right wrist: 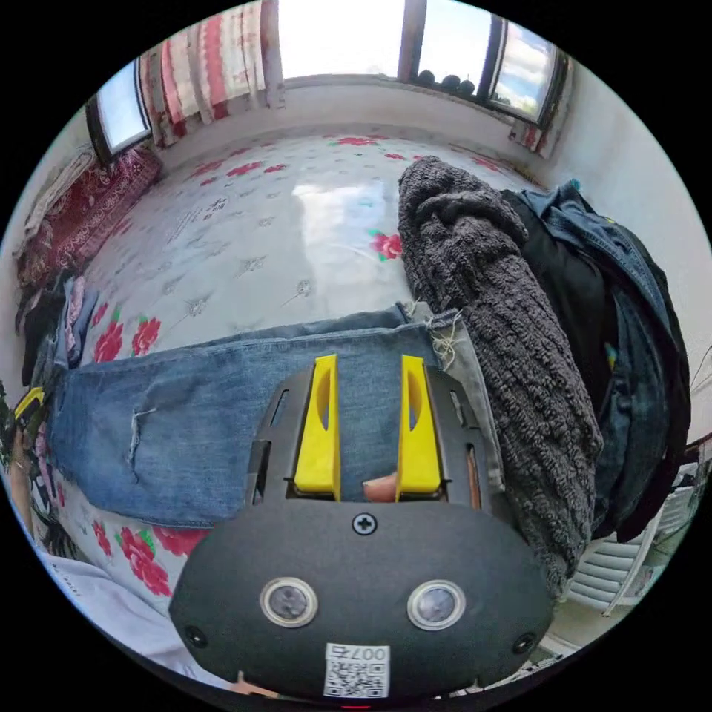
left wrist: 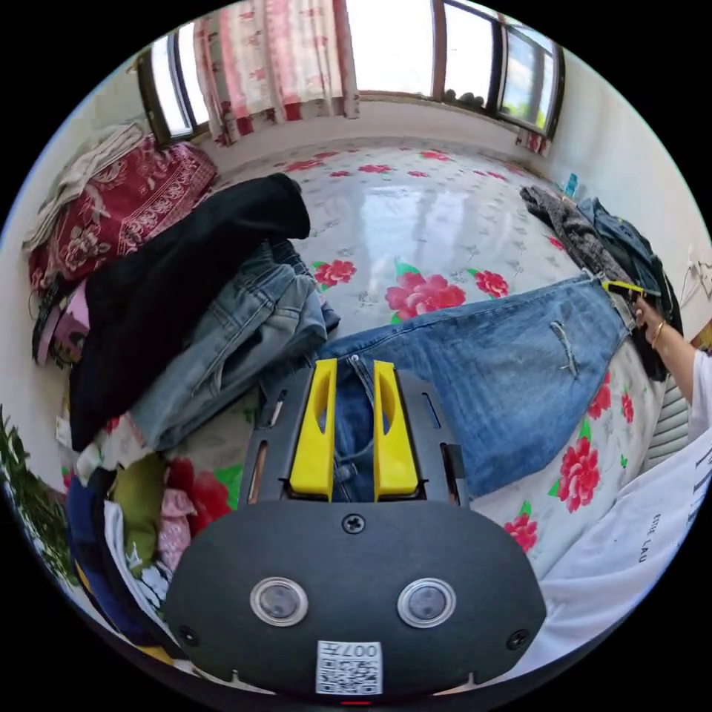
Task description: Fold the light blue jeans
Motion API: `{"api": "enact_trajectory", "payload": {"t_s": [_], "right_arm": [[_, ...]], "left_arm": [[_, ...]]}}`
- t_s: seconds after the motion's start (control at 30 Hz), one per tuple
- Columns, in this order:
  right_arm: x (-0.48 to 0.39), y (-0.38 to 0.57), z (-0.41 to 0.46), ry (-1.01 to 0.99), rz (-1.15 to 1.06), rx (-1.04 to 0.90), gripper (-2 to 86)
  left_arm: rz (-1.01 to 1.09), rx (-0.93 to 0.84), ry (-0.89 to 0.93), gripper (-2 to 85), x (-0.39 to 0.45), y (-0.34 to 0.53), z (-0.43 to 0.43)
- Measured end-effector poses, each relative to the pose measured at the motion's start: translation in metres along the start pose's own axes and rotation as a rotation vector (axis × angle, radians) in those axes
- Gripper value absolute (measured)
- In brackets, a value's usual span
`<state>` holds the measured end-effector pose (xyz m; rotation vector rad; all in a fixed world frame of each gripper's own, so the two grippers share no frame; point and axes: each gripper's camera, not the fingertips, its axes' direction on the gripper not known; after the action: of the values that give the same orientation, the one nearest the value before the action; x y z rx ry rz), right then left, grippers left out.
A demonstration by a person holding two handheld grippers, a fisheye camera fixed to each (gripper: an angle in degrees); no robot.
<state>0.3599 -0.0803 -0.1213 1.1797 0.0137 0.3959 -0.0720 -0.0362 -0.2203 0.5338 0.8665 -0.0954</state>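
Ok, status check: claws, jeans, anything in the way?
Left claw open over waist end. Right claw open over hem end. Light blue denim jeans flat, unfolded. Grey knitted garment crowds the hem.

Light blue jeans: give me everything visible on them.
The jeans are mid-blue washed denim, lying stretched out flat on the flowered sheet, apparently folded lengthwise. A frayed rip shows on the leg, and the hem is frayed. The left gripper is at the waist end, the right gripper at the hem end, each with denim between its jaws. The hem lies against a grey knit.
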Motion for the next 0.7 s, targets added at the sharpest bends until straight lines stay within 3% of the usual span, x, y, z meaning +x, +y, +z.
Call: {"api": "enact_trajectory", "payload": {"t_s": [0.1, 0.2, 0.23, 0.37, 0.53, 0.7], "right_arm": [[0.011, -0.027, 0.023, 0.075, 0.038, -0.017, 8.4], [0.023, -0.035, 0.071, 0.082, 0.046, -0.200, 6.4], [0.025, -0.030, 0.065, 0.030, 0.033, -0.116, 5.3], [0.035, -0.022, 0.058, 0.019, 0.077, -0.093, 2.0], [0.023, -0.008, -0.012, 0.099, 0.038, 0.154, 0.5], [0.016, -0.036, -0.027, 0.106, 0.009, 0.173, 1.1]], "left_arm": [[0.031, -0.112, -0.050, 8.5, -0.003, -0.028, 0.049], [0.027, -0.264, -0.032, 7.3, -0.007, -0.037, 0.094], [0.042, -0.236, -0.034, 5.8, -0.005, -0.037, 0.093], [0.067, -0.186, -0.086, 0.2, 0.005, -0.033, 0.077], [0.009, -0.028, -0.075, -0.8, 0.002, -0.020, 0.015], [-0.011, 0.038, -0.142, -0.9, -0.012, -0.013, -0.018]]}}
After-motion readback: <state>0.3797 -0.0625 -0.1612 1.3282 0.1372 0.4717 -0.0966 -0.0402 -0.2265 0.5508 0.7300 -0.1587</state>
